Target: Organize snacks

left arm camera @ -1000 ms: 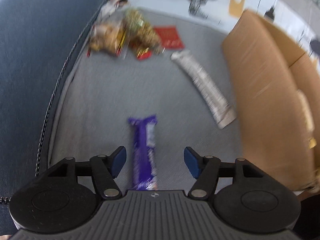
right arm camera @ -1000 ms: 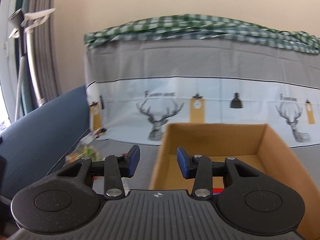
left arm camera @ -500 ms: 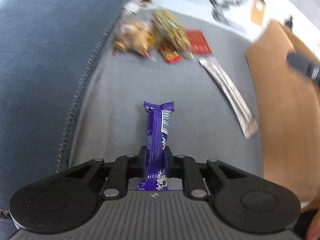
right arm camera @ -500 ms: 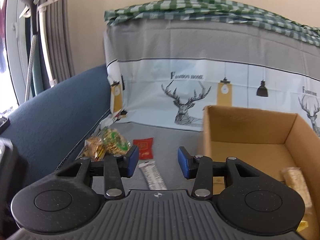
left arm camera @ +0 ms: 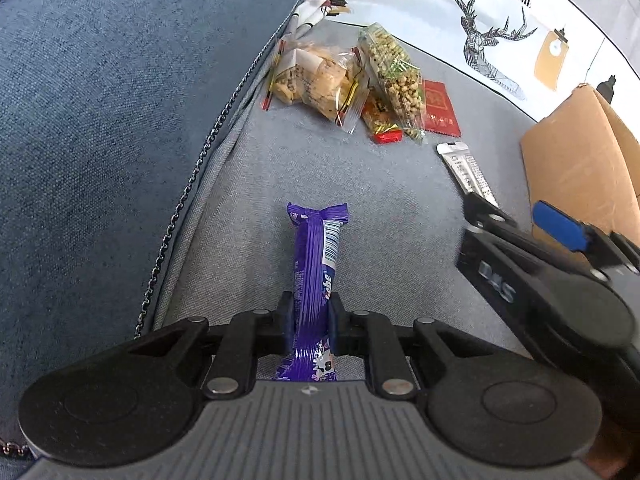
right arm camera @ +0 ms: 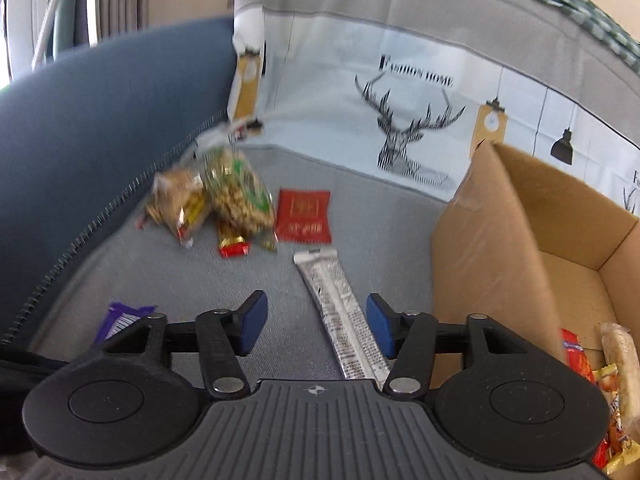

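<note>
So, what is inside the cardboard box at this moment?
The right wrist view shows, in the near right corner of the cardboard box, a red wrapper, a pale bar and yellow-orange packets. The right gripper hides the near floor.

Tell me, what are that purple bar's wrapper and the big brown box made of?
Purple bar held in the left tongs: probably thin plastic film, glossy, with a crimped end. Box: looks like corrugated cardboard, matte brown, with folded walls.

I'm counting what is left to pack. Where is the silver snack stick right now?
The silver snack stick lies on the grey cushion, between the open right gripper's fingers, just left of the cardboard box and below the red packet.
</note>
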